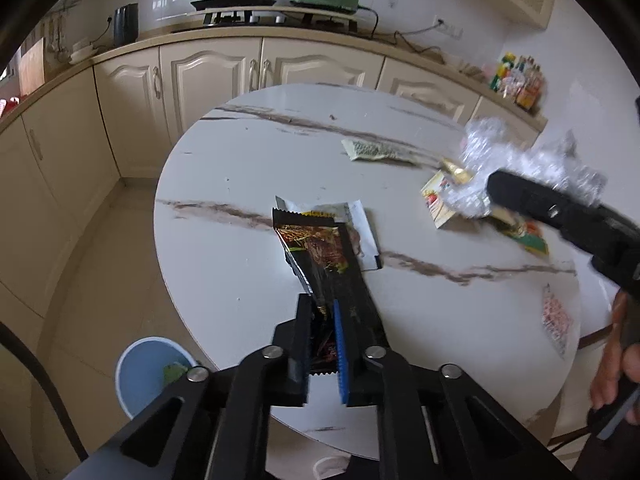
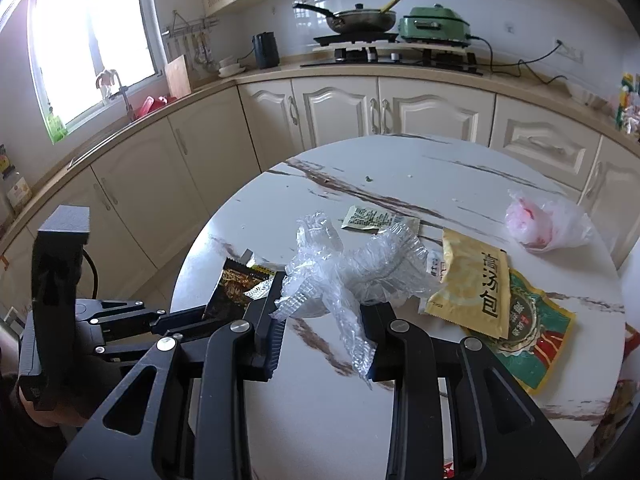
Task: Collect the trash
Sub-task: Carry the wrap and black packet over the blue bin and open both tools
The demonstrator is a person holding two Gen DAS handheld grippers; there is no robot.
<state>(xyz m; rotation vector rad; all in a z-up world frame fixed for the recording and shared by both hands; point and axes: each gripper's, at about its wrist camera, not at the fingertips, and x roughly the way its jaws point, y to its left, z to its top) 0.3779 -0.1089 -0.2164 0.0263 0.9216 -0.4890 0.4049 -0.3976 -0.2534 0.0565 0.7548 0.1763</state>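
My worktop (image 2: 420, 420) is white marble with brown veins. Wrapper (image 1: 320, 248) black and brown; soup packet (image 2: 472, 284) yellow with black characters; bin (image 1: 138, 376) pale blue.

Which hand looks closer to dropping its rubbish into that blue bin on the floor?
Probably the left gripper: shut on the dark snack wrapper, with the light blue bin just below-left. The right gripper holds crumpled clear plastic over the table.
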